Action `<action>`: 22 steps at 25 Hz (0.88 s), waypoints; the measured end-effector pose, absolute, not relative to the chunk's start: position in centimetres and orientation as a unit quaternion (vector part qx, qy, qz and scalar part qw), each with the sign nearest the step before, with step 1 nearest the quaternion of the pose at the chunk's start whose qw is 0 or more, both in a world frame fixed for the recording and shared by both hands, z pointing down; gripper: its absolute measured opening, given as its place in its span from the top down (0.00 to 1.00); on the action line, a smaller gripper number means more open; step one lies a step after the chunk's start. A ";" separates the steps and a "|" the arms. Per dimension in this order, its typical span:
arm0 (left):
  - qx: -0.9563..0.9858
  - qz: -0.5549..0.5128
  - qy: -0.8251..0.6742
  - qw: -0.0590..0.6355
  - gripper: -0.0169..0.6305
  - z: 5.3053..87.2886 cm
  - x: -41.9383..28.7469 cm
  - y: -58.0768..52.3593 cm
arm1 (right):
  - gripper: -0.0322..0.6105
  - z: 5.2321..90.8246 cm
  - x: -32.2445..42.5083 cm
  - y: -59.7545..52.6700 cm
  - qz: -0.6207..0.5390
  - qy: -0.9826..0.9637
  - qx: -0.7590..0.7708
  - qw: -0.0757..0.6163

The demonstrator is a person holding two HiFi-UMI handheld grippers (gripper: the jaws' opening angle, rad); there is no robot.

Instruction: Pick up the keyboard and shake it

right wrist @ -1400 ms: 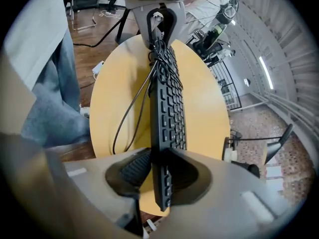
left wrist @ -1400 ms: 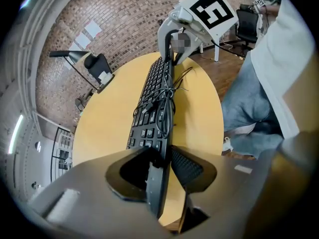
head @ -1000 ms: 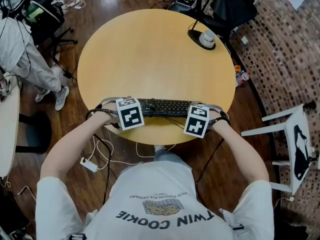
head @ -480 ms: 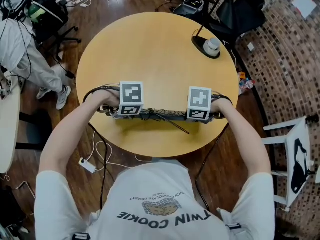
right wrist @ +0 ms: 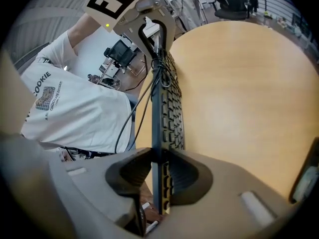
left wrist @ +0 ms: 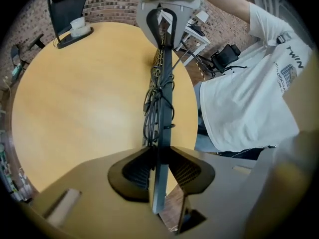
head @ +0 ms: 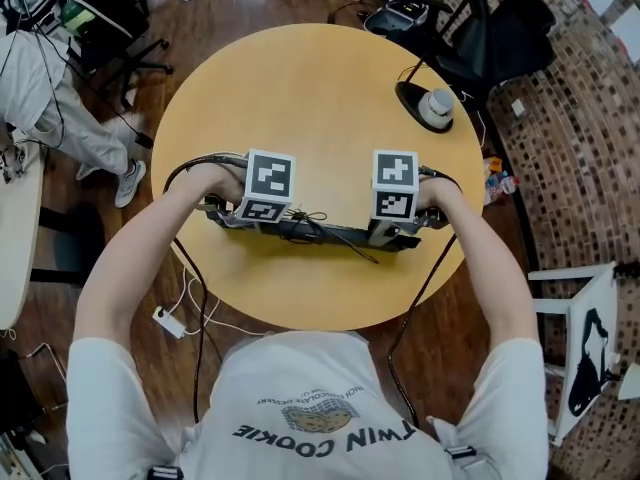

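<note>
A black keyboard (head: 322,231) with its cable bundled on it hangs on edge above the near half of the round wooden table (head: 320,88). My left gripper (head: 243,214) clamps its left end and my right gripper (head: 398,231) its right end. In the left gripper view the keyboard's thin edge (left wrist: 162,98) runs straight out from between the pads of the left gripper (left wrist: 158,171), whose jaws are closing on it. In the right gripper view the keys (right wrist: 172,108) face right and the right gripper (right wrist: 160,172) pinches that end.
A black lamp base with a white cup-like piece (head: 432,106) stands at the table's far right edge. Black office chairs (head: 500,38) stand beyond it, a white stool (head: 585,328) at the right. A person's legs (head: 60,128) and floor cables are at the left.
The keyboard has risen off the table's near edge and moved away from the body, now tipped onto its edge. Both grippers travelled with it.
</note>
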State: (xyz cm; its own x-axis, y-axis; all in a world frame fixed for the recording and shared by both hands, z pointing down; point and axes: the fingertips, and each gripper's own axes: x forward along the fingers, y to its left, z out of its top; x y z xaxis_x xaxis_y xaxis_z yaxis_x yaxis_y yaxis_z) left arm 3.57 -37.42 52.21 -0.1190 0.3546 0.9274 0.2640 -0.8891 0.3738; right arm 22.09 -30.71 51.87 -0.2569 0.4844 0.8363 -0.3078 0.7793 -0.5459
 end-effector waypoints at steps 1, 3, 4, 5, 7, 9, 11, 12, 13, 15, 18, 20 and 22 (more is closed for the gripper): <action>0.662 0.713 0.232 0.029 0.80 52.2 3.6 -37.7 | 0.79 51.9 22.1 -31.0 0.325 -0.722 -0.065 0.607; 0.658 0.716 0.233 0.024 0.80 52.2 3.7 -38.0 | 0.78 51.9 22.1 -31.2 0.321 -0.719 -0.074 0.612; 0.656 0.717 0.233 0.021 0.80 52.3 3.8 -38.1 | 0.78 51.9 22.1 -31.3 0.314 -0.717 -0.078 0.618; 0.656 0.719 0.230 0.016 0.80 52.3 4.0 -38.5 | 0.78 52.1 22.2 -31.5 0.301 -0.715 -0.078 0.626; 0.659 0.721 0.214 0.001 0.80 52.5 4.5 -39.7 | 0.78 52.8 22.4 -32.3 0.265 -0.709 -0.070 0.649; 0.660 0.724 0.199 -0.019 0.81 52.7 5.0 -41.2 | 0.78 53.4 22.8 -33.6 0.241 -0.707 -0.063 0.662; 0.657 0.729 0.190 -0.033 0.81 53.0 5.5 -42.4 | 0.78 53.8 23.2 -34.8 0.249 -0.712 -0.059 0.654; 0.655 0.732 0.186 -0.036 0.81 53.2 5.7 -42.8 | 0.79 54.1 23.4 -35.2 0.259 -0.716 -0.058 0.645; 0.652 0.735 0.182 -0.039 0.80 53.4 5.8 -43.1 | 0.79 54.3 23.5 -35.6 0.270 -0.721 -0.058 0.636; 0.644 0.743 0.175 -0.042 0.79 53.9 6.0 -43.8 | 0.79 54.9 23.8 -36.3 0.290 -0.729 -0.060 0.617; 0.628 0.756 0.178 -0.047 0.78 55.3 6.2 -44.8 | 0.79 55.9 24.0 -37.7 0.312 -0.737 -0.067 0.596; 0.617 0.764 0.183 -0.040 0.77 56.2 6.3 -45.4 | 0.79 56.6 24.3 -38.4 0.329 -0.737 -0.079 0.586; 0.619 0.764 0.181 -0.024 0.77 56.7 6.5 -45.9 | 0.79 57.1 24.4 -39.0 0.346 -0.735 -0.092 0.576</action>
